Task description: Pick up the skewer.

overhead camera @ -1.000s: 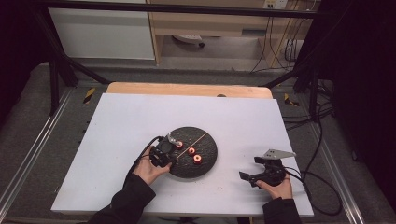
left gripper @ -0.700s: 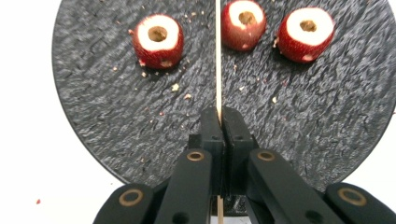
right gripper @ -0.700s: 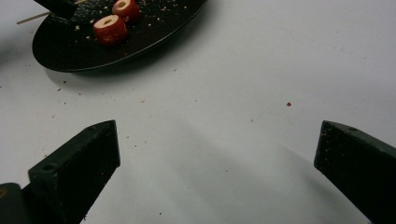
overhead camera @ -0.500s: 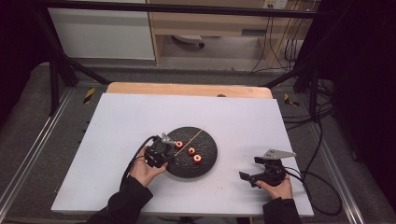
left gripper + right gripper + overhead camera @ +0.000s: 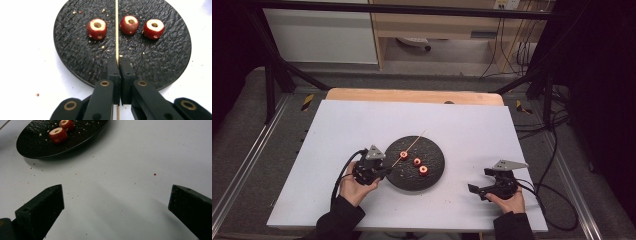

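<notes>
The left gripper [image 5: 117, 62], clamped on a thin wooden skewer [image 5: 116, 30] at frame centre, likely next spears a cored red fruit piece [image 5: 97, 28]; the right gripper [image 5: 116, 200] gapes.

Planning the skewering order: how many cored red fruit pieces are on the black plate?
3, in a row on the black plate: one left of the skewer, two right of it.

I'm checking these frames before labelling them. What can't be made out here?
- Skewer: its far tip is cut off by the top edge of the left gripper view, and its near end is hidden behind the shut left gripper.
- Plate: cut off by the top edge of the right gripper view, so the third fruit piece is out of frame there.
- Fruit pieces: too small in the high view to see their holes.
- Right gripper: its body is cut off by the bottom edge.
</notes>
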Tool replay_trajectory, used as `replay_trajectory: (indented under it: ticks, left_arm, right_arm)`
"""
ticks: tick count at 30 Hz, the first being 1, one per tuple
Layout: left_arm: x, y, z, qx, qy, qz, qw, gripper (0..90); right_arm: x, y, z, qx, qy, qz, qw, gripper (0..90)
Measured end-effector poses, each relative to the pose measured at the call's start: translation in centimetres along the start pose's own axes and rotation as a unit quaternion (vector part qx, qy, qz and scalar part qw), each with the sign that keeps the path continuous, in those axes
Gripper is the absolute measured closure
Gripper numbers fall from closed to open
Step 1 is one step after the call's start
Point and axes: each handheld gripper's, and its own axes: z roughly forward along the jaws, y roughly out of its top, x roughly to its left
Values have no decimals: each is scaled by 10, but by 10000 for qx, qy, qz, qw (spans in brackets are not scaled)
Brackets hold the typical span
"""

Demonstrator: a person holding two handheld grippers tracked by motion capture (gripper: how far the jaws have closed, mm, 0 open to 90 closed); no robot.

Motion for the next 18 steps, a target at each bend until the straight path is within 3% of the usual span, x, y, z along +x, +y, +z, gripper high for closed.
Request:
replay_trajectory:
  ticks: [11, 18]
  left_arm:
    - [6, -26, -12, -379, -154, -168, 9990, 885]
    - [7, -39, -18, -552, -142, -136, 9983, 885]
  right_arm:
    - [5, 7, 4, 25, -11, 18, 10000, 7]
    - [13, 17, 9, 122, -39, -31, 9999, 7]
